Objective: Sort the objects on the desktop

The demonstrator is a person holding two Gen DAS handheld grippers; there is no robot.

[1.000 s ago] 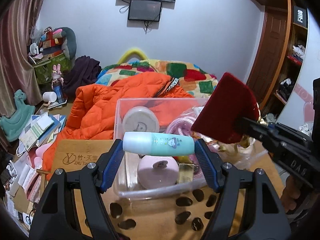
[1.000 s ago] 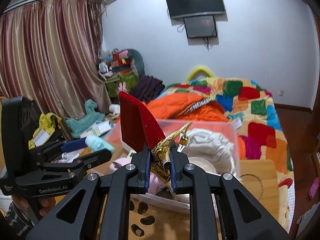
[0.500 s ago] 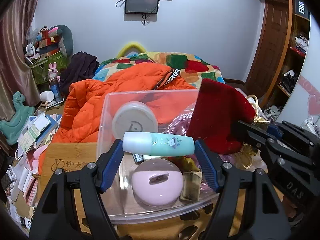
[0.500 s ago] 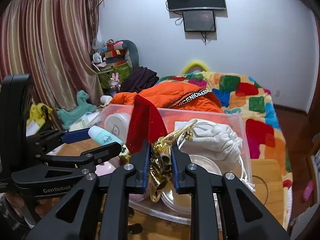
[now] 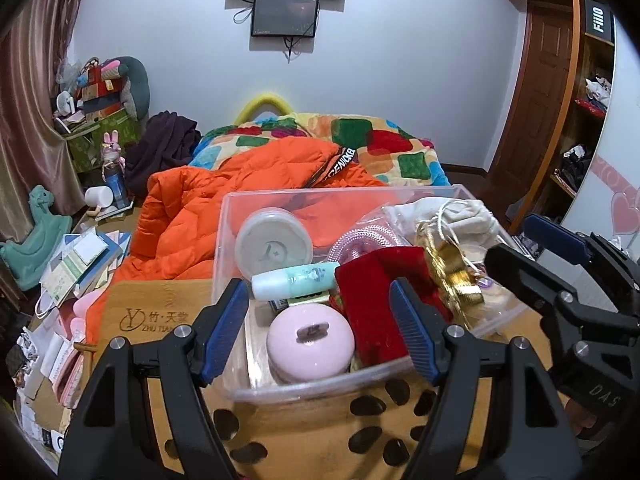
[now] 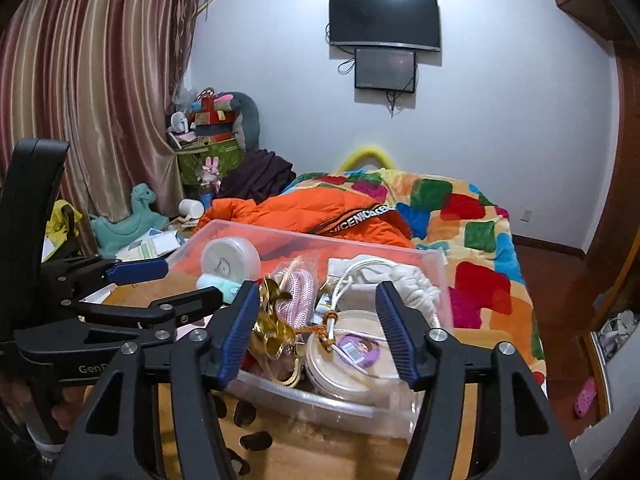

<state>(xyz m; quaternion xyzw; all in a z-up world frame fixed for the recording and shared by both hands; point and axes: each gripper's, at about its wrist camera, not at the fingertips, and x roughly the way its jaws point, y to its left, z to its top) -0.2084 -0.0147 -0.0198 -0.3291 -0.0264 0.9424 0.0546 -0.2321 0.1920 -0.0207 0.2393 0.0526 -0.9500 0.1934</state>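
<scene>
With both tongs released, the red pouch lies in the bin below them

Orange jacket lies on the patchwork quilt.

Crowded clear bin, open from above

Jars, red pouch and white bag fill it wall to wall; bare wooden tabletop remains along its left and near edges.
</scene>
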